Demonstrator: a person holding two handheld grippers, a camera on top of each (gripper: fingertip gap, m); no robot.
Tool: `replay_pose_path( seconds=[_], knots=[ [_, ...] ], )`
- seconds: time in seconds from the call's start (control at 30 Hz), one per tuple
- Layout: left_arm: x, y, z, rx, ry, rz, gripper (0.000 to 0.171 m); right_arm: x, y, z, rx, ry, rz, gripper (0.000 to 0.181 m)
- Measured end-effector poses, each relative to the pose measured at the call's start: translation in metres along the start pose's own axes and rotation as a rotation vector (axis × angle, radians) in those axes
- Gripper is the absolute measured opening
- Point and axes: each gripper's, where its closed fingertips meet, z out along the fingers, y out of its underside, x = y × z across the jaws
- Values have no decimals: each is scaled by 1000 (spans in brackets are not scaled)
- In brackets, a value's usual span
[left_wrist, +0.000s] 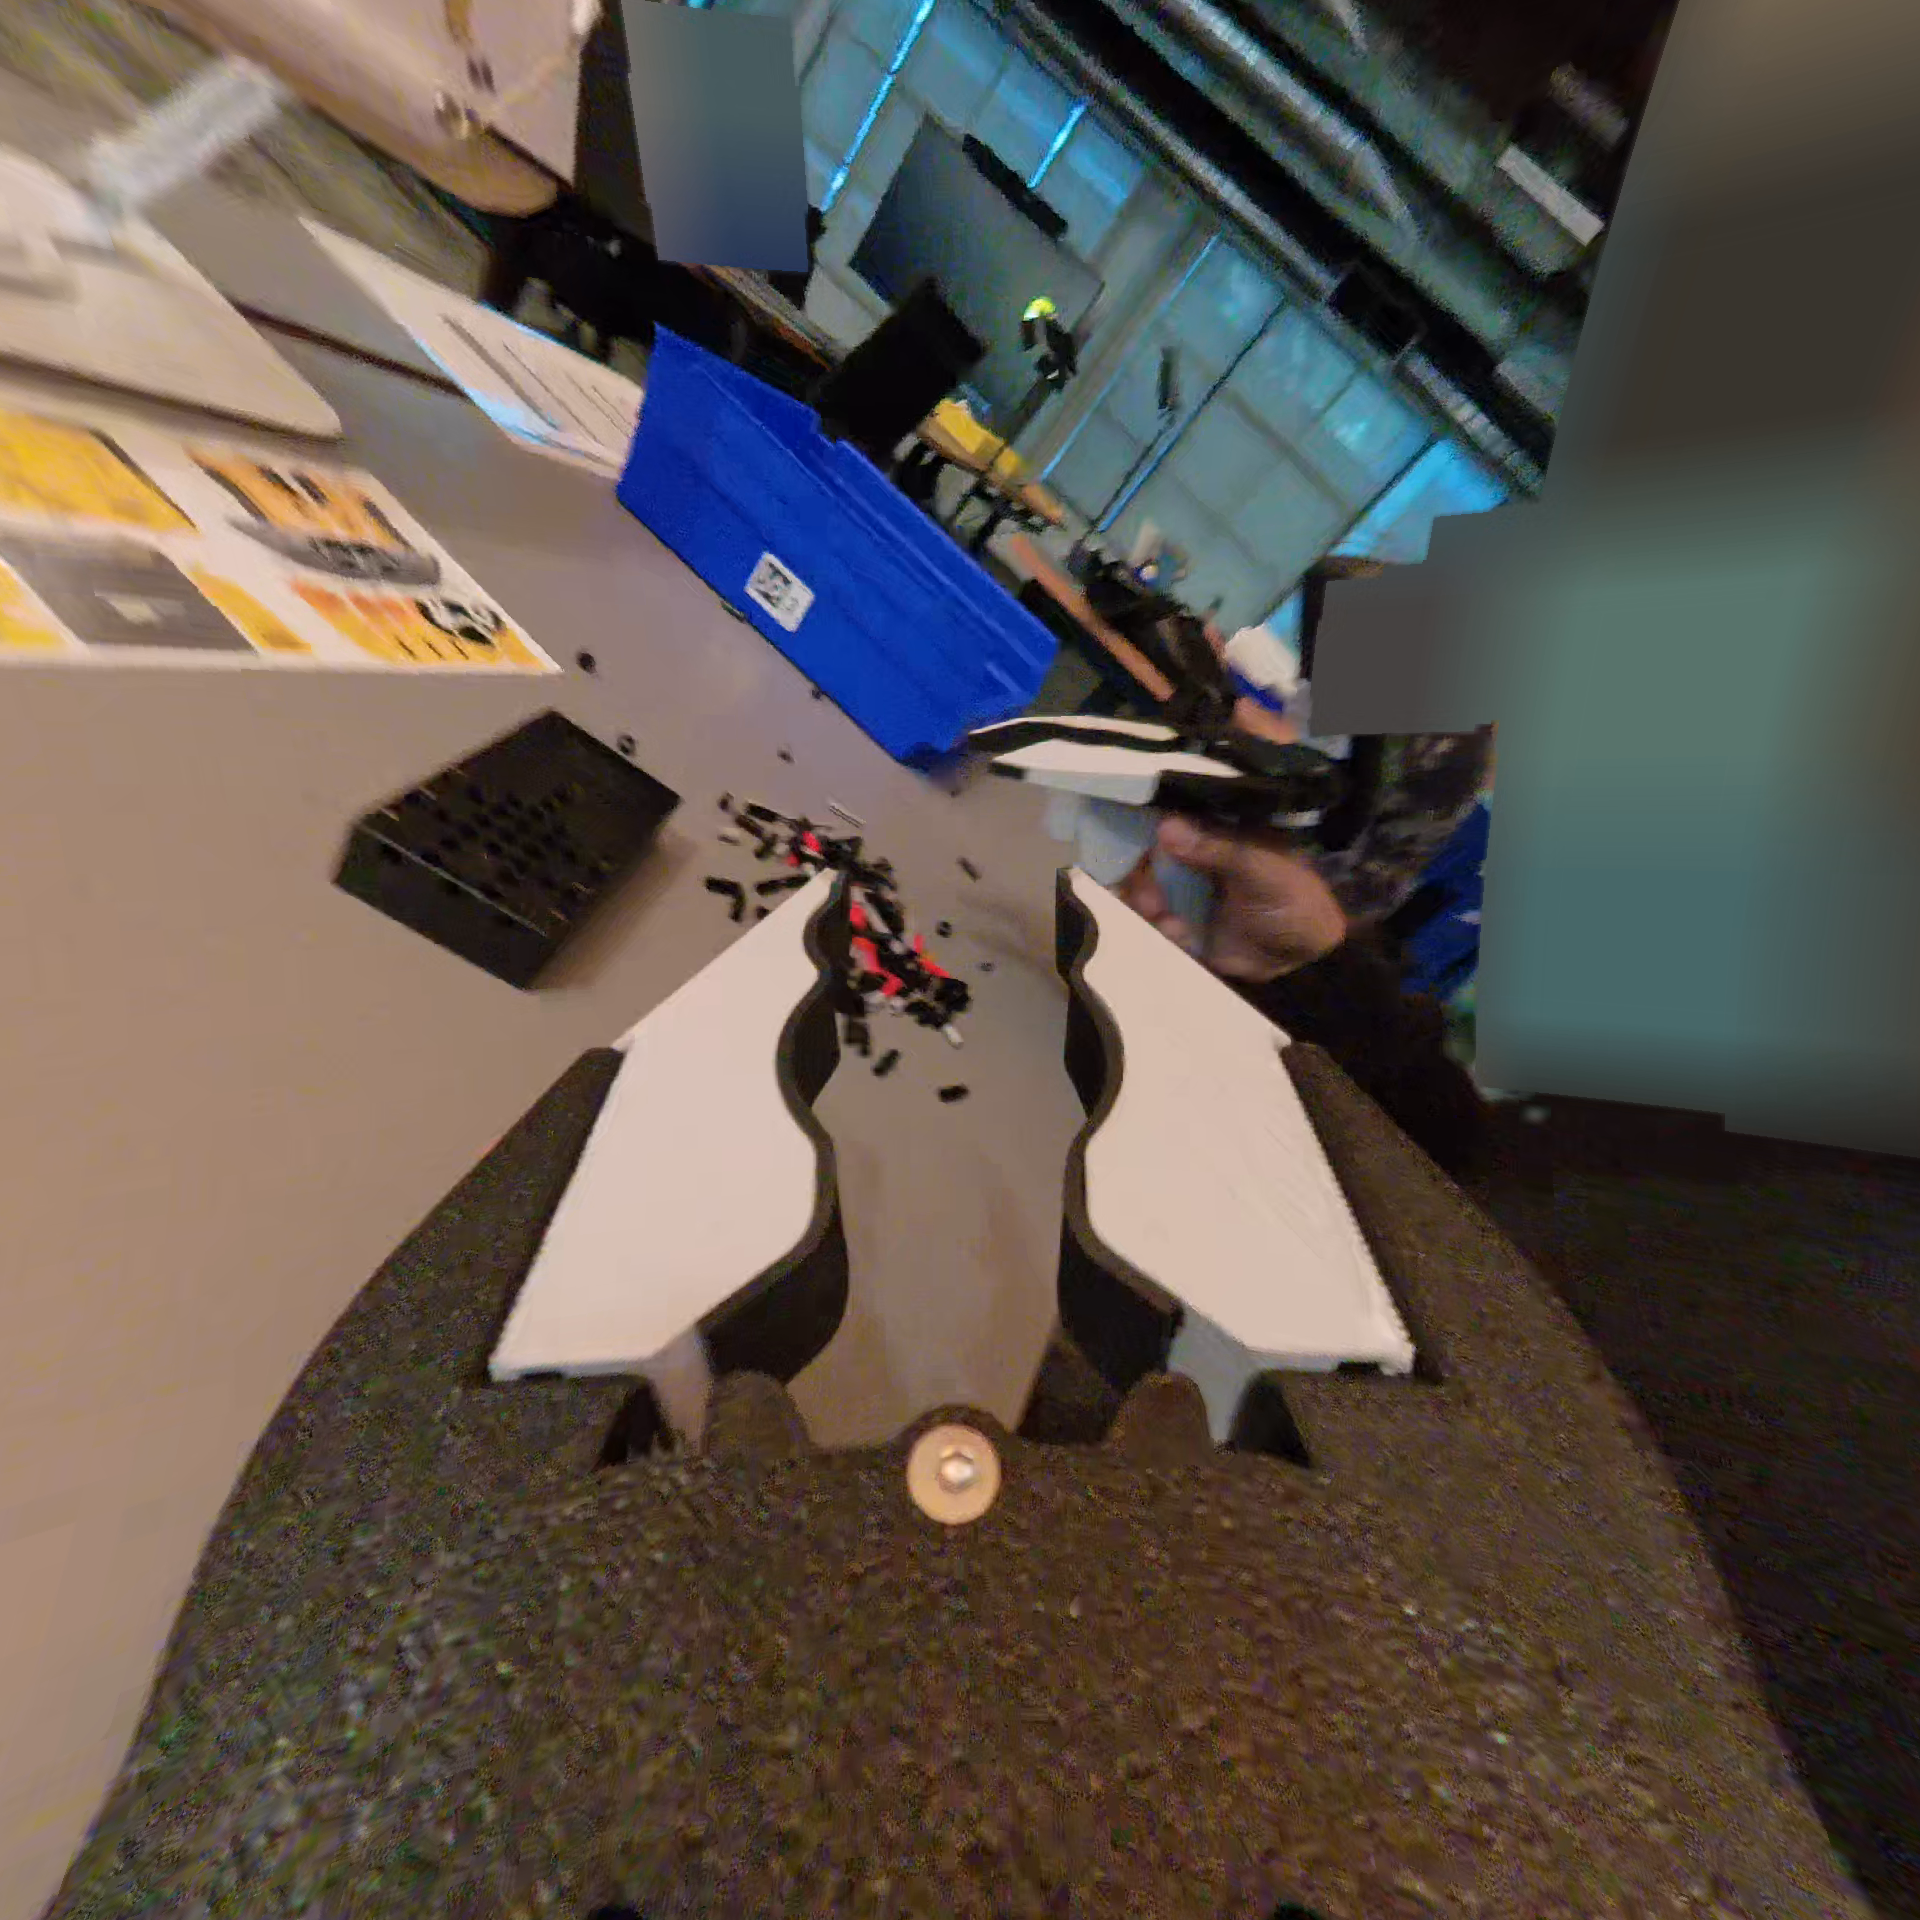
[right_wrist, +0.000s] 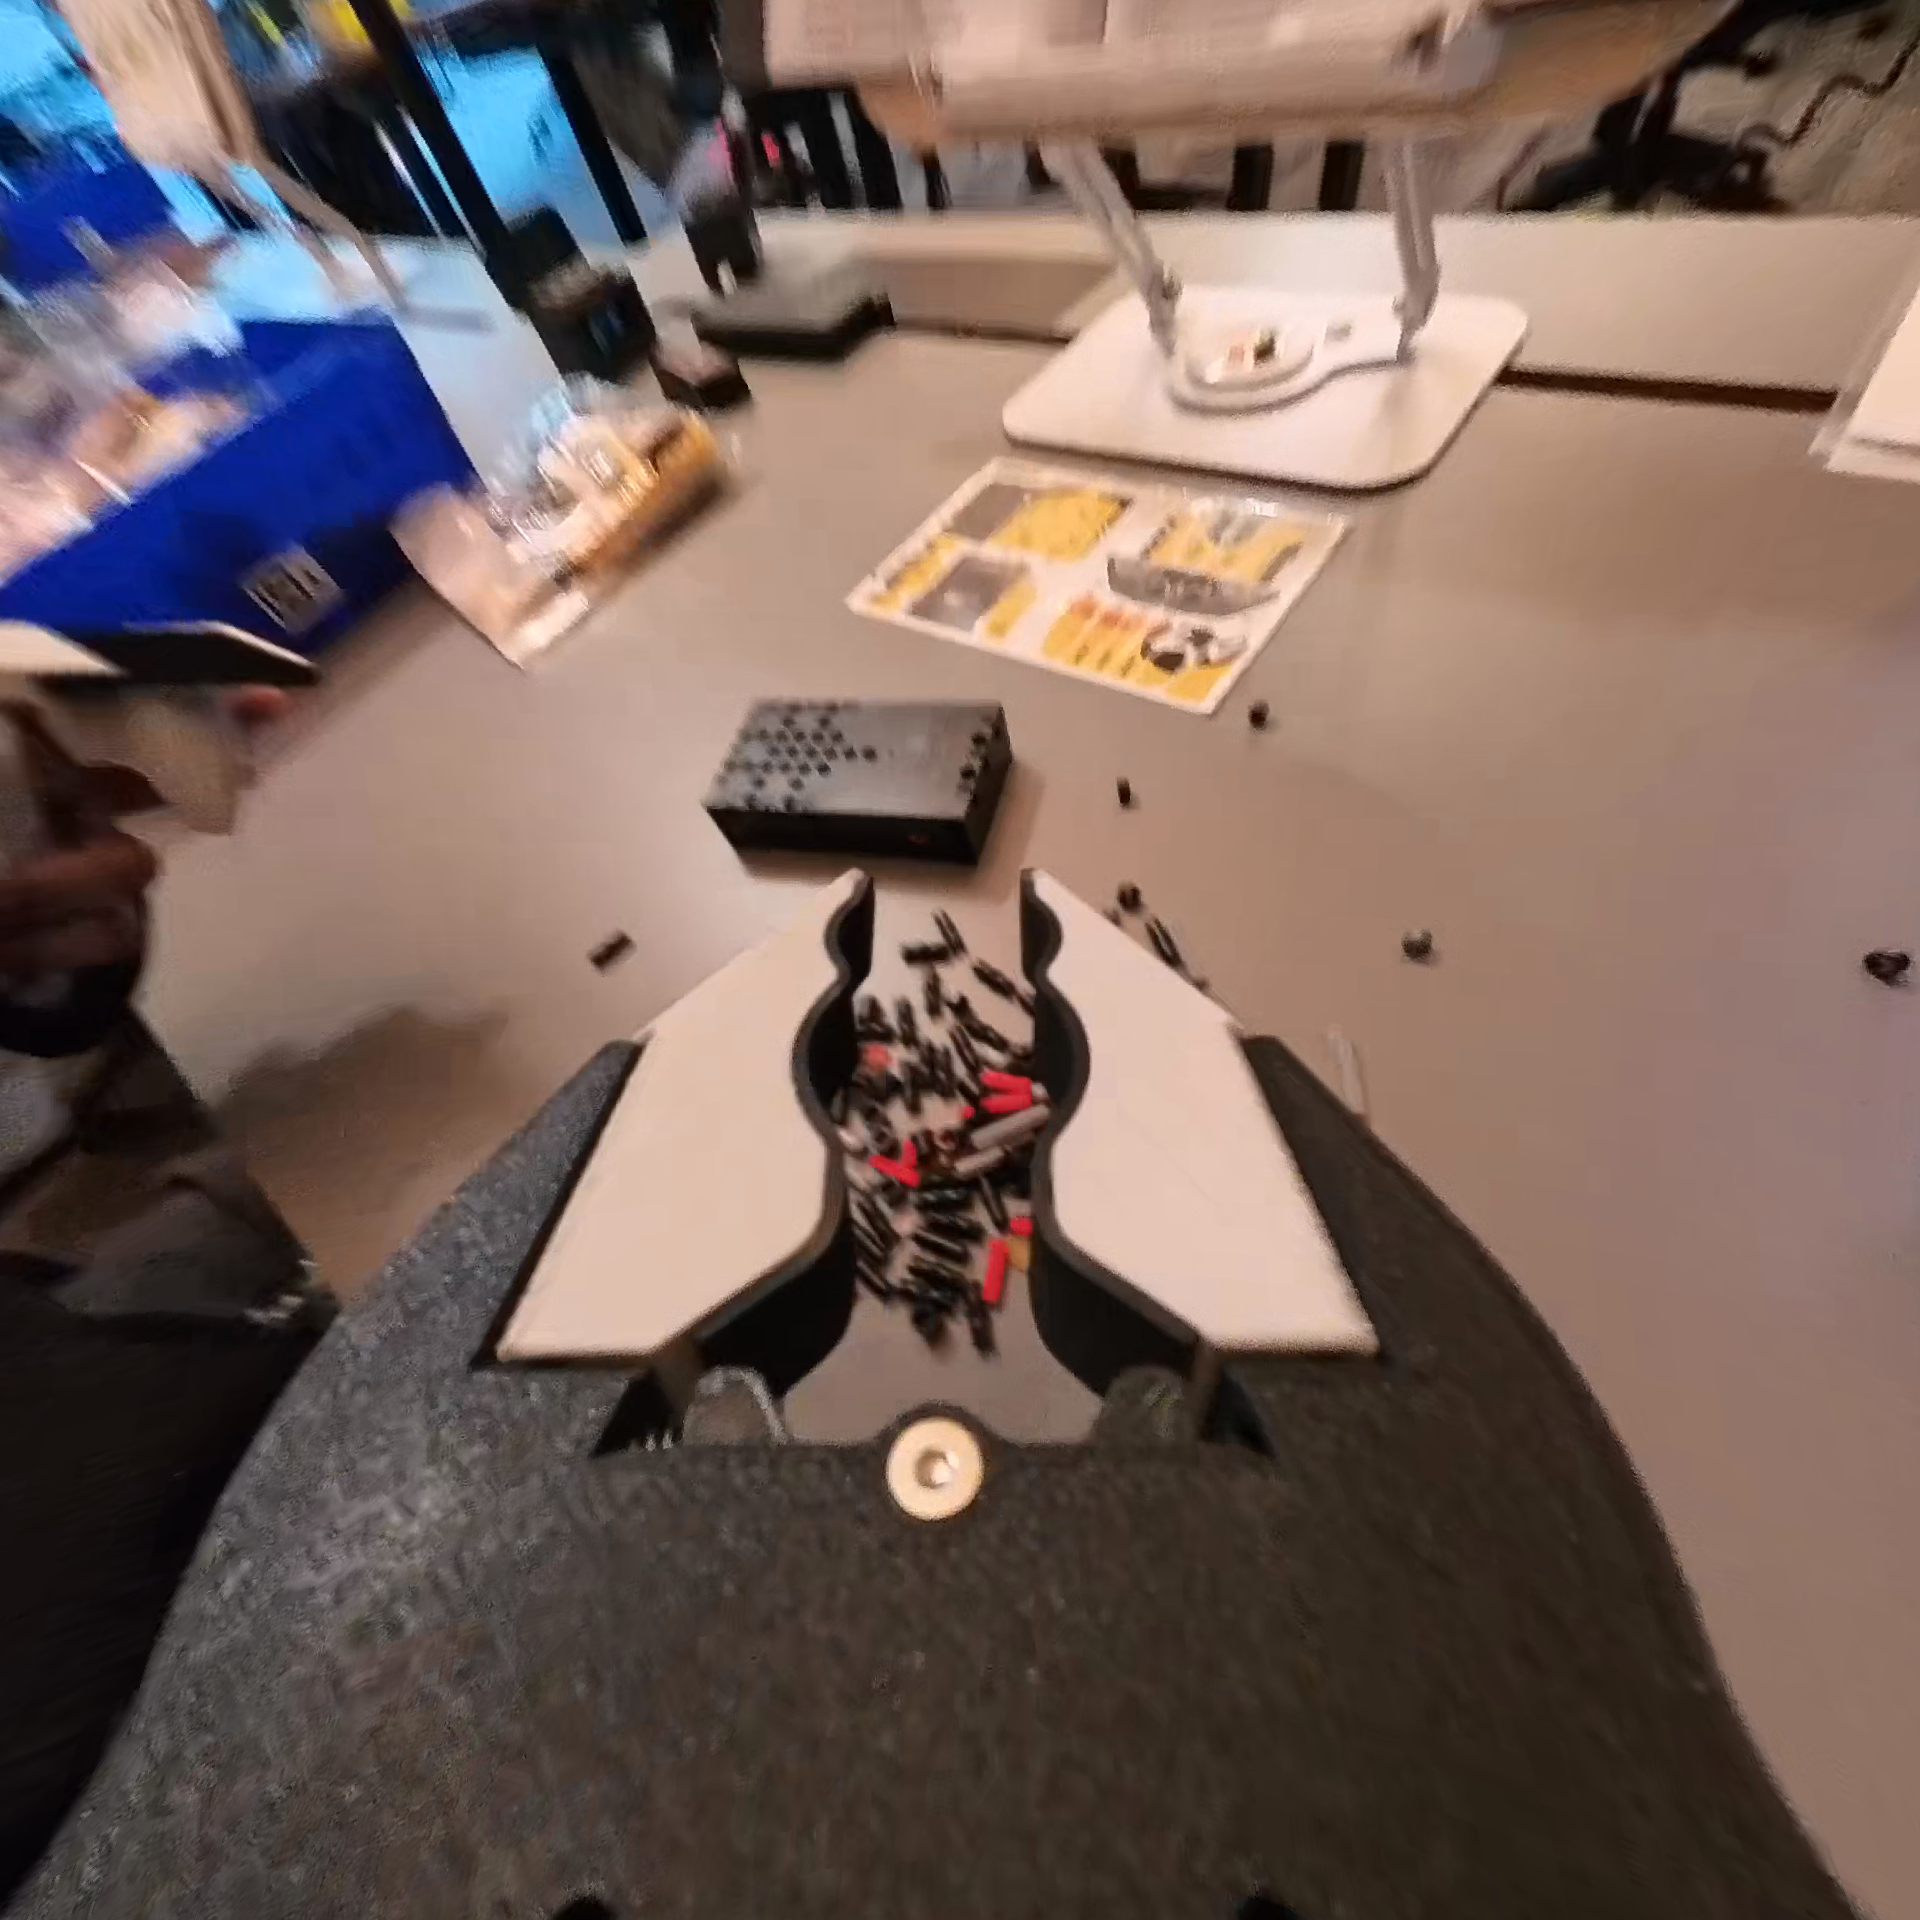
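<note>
Two hand-held grippers hang over a grey table strewn with small parts. The left gripper hovers with its white fingers spread wide and nothing between them; its tips frame the pile of small black and red pins at the centre of the left wrist view. The right gripper is likewise parted, gripping nothing, and looks straight down on the same pile, which fills the gap between its fingers at mid-frame; whether the tips touch the table cannot be told.

A black perforated block sits left of centre in the left wrist view, just beside the pile; in the right wrist view it lies just beyond the fingertips. Stray pins dot the table to the right.

A yellow-and-black printed sheet lies at the left edge of the left wrist view and in the upper middle of the right one; its printing is too blurred to read. A blue bin bearing a white square-code label stands above centre in the left wrist view, and at the upper left of the right one. A white stand base rests at the upper right of the right wrist view.
</note>
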Motion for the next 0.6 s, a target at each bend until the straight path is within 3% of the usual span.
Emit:
replay_pose_path(
  seconds=[0.17,0.27,0.43,0.5,0.6],
  knots=[
    [-21,-15,13,-110,-207,275,39,-19,-38,-4,192,-110,16,28],
    [-50,-11,29,-246,-304,447,39,3,-49,15,277,-56,-41,28],
    [-109,-34,54,-335,-485,725,39,24,-51,28,374,-3,-75,28],
    [-120,-44,64,-329,-481,739,39,25,-47,21,410,12,-104,28],
    [-122,-60,80,-223,-369,647,39,47,-41,2,473,108,-155,27]
  ],
)
